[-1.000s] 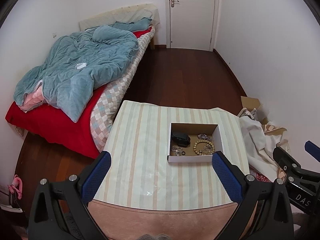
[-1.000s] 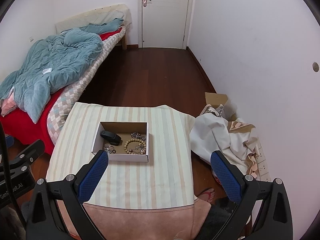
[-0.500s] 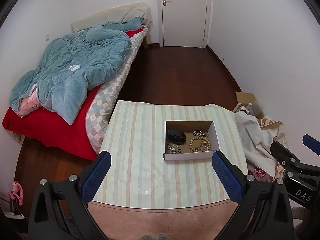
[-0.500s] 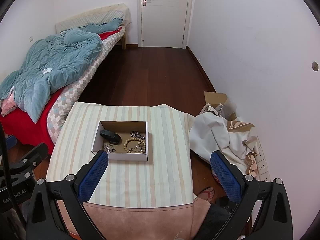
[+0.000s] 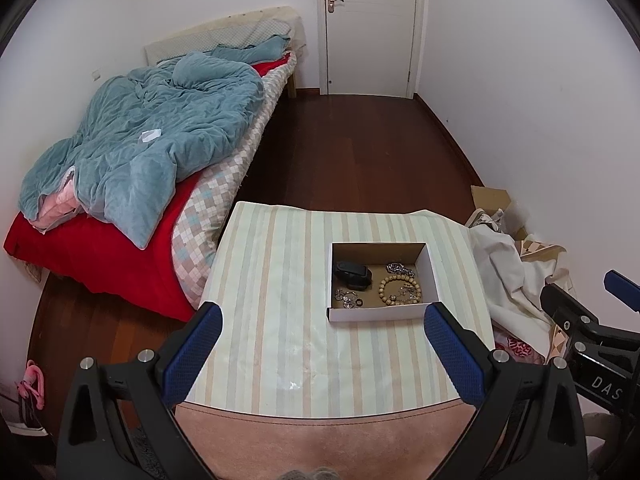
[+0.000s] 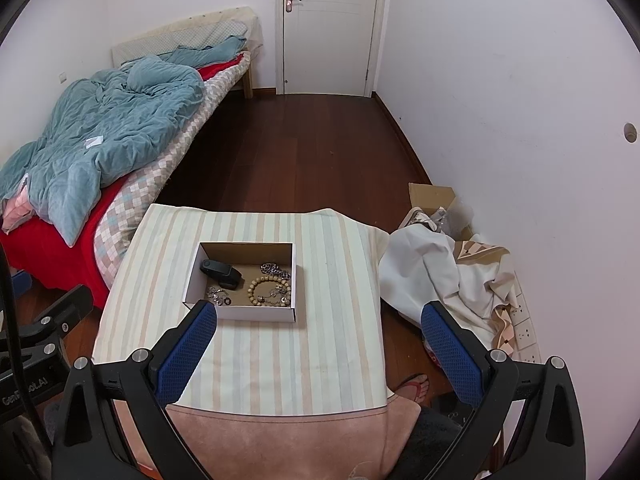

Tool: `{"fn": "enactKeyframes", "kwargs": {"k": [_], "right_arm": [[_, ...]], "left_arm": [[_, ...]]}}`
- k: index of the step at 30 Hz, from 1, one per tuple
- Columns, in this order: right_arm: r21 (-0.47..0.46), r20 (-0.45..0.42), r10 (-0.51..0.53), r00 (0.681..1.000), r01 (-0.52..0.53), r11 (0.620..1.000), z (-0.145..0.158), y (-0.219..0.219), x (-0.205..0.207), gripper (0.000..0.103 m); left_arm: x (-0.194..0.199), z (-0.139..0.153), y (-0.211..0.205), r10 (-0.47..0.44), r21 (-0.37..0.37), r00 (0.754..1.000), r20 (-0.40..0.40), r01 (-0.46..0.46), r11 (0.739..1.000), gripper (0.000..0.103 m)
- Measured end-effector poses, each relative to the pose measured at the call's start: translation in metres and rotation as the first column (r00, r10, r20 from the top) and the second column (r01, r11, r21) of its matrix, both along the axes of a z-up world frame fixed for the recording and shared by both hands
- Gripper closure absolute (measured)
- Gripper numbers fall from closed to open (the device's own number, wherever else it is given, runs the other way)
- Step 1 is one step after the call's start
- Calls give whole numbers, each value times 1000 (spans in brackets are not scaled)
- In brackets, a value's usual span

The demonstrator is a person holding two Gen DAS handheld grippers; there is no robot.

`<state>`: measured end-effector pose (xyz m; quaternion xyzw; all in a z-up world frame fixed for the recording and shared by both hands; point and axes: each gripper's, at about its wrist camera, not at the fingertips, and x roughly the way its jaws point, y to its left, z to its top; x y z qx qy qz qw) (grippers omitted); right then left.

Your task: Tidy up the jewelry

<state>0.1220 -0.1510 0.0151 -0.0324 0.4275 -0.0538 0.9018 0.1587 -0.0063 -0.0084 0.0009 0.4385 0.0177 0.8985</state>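
Observation:
A shallow white cardboard box [image 5: 376, 314] [image 6: 240, 312] sits on a striped tablecloth [image 5: 280, 300] [image 6: 332, 280]. Inside lie a black case [image 5: 352, 273] [image 6: 221, 271], a wooden bead bracelet [image 5: 399, 289] [image 6: 268, 289], a silver chain [image 5: 400, 269] [image 6: 275, 269] and small silver pieces [image 5: 348, 298] [image 6: 218, 295]. My left gripper [image 5: 322, 350] hangs open high above the near table edge, nothing between its blue pads. My right gripper [image 6: 318, 346] is open too, equally high, empty. Each gripper shows at the edge of the other's view.
A bed [image 5: 132, 152] with a teal quilt and red sheet stands left of the table. White cloth and cardboard [image 6: 448, 264] pile up on the floor at the right wall. A foot in a sandal [image 6: 414, 388] is near the table. A shut door [image 6: 328, 28] lies beyond dark wood floor.
The left gripper's view has swung so the box sits lower and more to the centre; the right view barely shifted. Both grippers stayed open.

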Motion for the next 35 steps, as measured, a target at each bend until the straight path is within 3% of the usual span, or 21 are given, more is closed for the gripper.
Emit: {"fn": "enactKeyframes", "kwargs": {"k": [35], "right_arm": [[2, 0, 3, 1000, -3, 1000, 8, -7, -4, 0]], "left_arm": [[-9, 9, -1, 8, -11, 1000, 30, -8, 1000, 0]]}}
